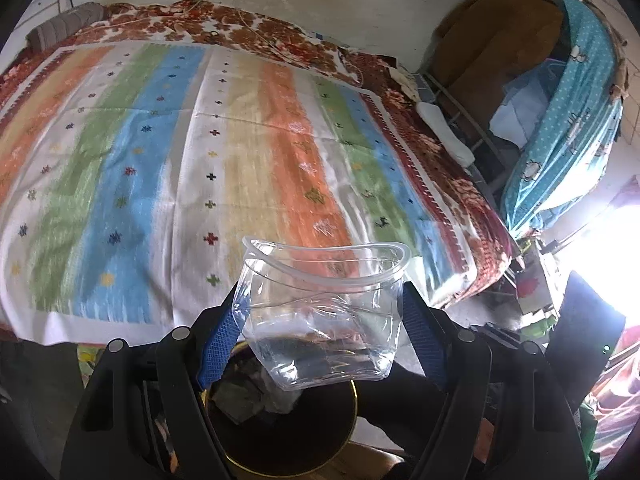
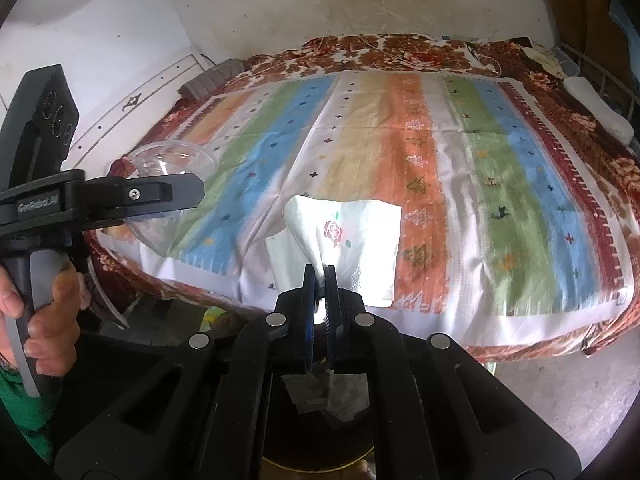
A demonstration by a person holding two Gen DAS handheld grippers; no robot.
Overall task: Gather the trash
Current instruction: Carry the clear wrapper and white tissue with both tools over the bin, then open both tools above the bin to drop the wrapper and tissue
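A crumpled clear plastic cup (image 1: pixel 322 320) is clamped by the left gripper (image 1: pixel 324 320); a thin embossed napkin (image 2: pixel 352 236) is pinched by the right gripper (image 2: pixel 319 280).

Legible text occurs once. In the right wrist view, at nine o'clock, pale embossed lettering on the black body of the left gripper (image 2: pixel 192 196) reads "GenRobot.AI", though its final characters are soft. The printed rose on the paper napkin (image 2: pixel 352 236) near centre carries no wording. The left wrist view shows no readable text.
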